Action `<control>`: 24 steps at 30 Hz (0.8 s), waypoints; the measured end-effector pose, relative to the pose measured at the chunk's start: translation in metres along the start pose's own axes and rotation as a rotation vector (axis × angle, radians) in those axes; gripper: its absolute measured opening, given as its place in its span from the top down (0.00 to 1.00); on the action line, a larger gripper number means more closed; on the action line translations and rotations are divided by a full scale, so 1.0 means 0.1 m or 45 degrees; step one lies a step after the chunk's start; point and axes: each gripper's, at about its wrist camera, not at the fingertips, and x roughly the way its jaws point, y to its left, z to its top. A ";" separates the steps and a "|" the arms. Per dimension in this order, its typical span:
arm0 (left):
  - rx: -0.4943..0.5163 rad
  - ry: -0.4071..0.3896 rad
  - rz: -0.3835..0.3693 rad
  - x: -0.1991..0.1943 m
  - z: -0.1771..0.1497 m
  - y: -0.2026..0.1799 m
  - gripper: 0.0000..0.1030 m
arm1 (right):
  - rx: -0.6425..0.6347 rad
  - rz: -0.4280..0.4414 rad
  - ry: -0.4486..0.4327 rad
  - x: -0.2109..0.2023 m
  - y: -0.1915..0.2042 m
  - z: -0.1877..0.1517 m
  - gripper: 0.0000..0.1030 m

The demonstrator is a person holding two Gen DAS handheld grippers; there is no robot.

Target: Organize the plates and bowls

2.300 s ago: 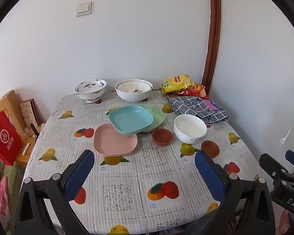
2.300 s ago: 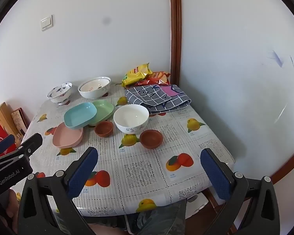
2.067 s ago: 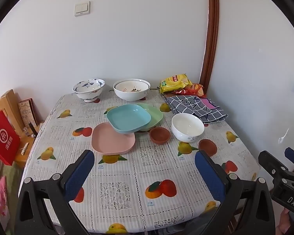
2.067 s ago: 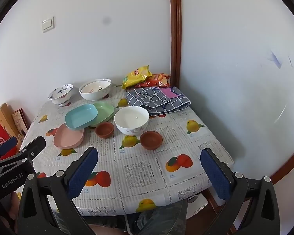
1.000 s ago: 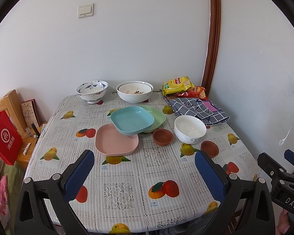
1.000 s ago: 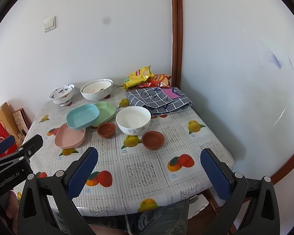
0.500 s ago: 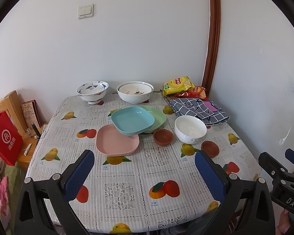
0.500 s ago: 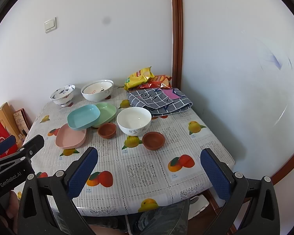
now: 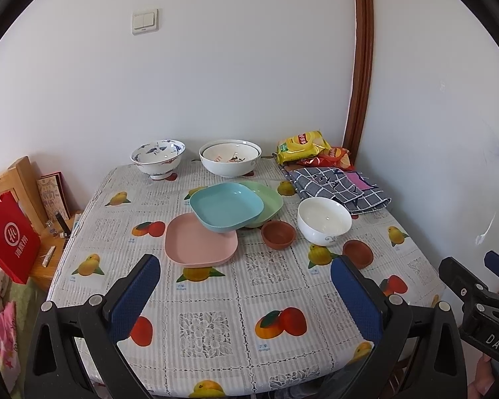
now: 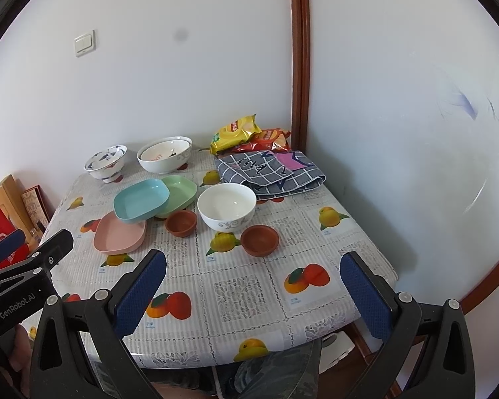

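Nothing has moved much since earlier: left gripper (image 9: 244,286) and right gripper (image 10: 254,282) hover with jaws released. Pink plate (image 9: 201,242) lies mid-table; grasping its near rim squarely seems best.

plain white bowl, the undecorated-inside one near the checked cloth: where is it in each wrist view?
Left wrist: white bowl sits right of centre, just right of the near brown dish.
Right wrist: white bowl sits at centre, directly ahead.
Shared landmark: the checked cloth lies just behind it in both.
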 end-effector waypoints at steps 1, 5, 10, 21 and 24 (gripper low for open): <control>-0.002 0.000 0.000 0.00 0.00 0.01 0.00 | 0.000 -0.001 -0.001 0.00 0.00 0.00 0.00; -0.016 0.000 -0.001 0.00 0.00 0.03 0.00 | 0.006 0.007 0.001 0.00 0.01 -0.01 0.00; -0.034 0.002 -0.004 0.00 -0.01 0.05 0.00 | 0.003 0.013 0.000 -0.01 0.00 -0.02 0.00; -0.027 0.000 -0.011 0.00 -0.04 0.02 0.00 | 0.015 0.015 0.003 0.00 -0.01 -0.05 0.00; -0.029 0.000 -0.011 0.00 -0.05 0.02 0.00 | 0.016 0.013 0.003 0.00 -0.01 -0.06 0.00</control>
